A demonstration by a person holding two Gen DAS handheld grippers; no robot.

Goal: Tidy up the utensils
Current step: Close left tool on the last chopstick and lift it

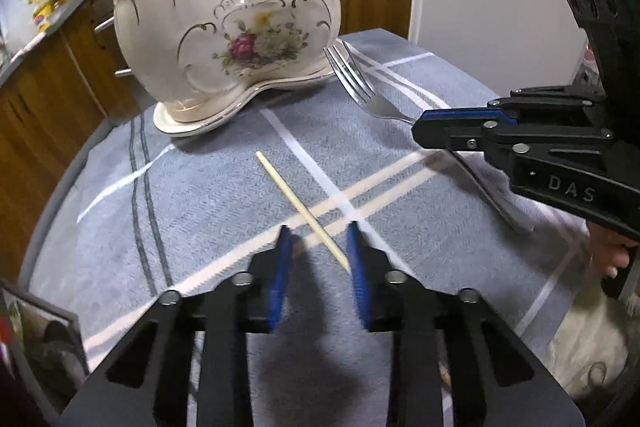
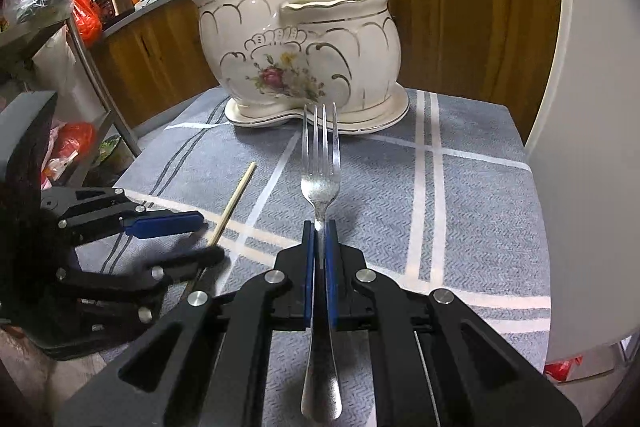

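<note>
A pale wooden chopstick (image 1: 296,203) (image 2: 234,199) lies on the striped grey cloth. Its near end sits between the blue pads of my left gripper (image 1: 318,237) (image 2: 200,239), which stand apart around it with a visible gap, so the gripper is open. My right gripper (image 2: 320,227) (image 1: 420,131) is shut on the neck of a steel fork (image 2: 320,183) (image 1: 360,87), tines pointing at the holder. The cream ceramic two-pot utensil holder (image 1: 224,39) (image 2: 300,59) with a rose print stands at the back. Its left pot holds wooden sticks; its right pot holds yellow plastic pieces and forks.
The grey cloth (image 1: 200,187) covers a small table whose edges fall away left and behind the holder. A white curved panel (image 2: 580,147) rises at the right. Wooden cabinets (image 2: 160,55) stand behind, and a shelf with red bags (image 2: 84,15) at far left.
</note>
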